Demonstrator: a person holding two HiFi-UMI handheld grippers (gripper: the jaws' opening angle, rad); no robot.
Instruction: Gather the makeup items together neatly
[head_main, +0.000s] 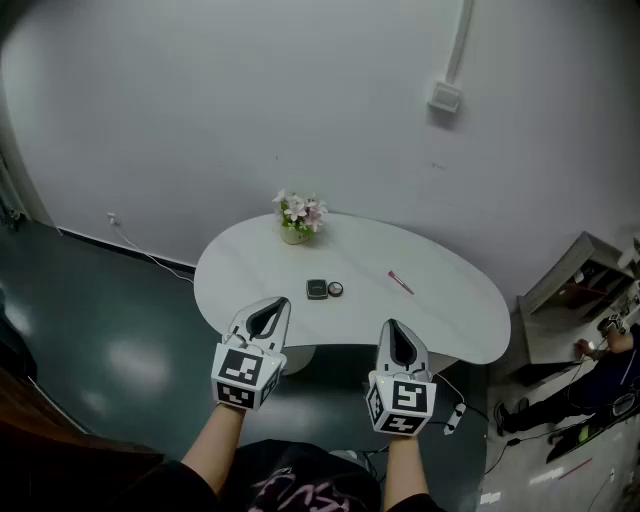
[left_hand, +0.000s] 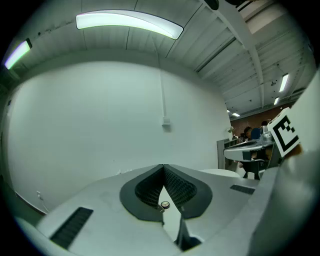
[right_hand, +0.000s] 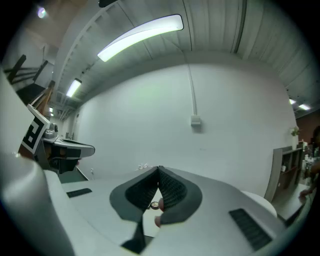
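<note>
A small dark square compact (head_main: 317, 289) and a small round dark-rimmed case (head_main: 335, 289) lie just beside each other near the middle of the white rounded table (head_main: 250, 260). A thin pink stick (head_main: 400, 283) lies apart to their right. The left gripper (head_main: 272, 308) and right gripper (head_main: 393, 328) hang level at the table's near edge, each with its jaws pressed together on nothing.

The stick looks like the main risk. A sideways nudge from closed tips could roll it toward the edge, and a pinch on so thin a thing may slip. The case could skid if pushed.

A small pot of pale pink flowers (head_main: 299, 217) stands at the far edge, out of the way. Nothing blocks the reach.
</note>
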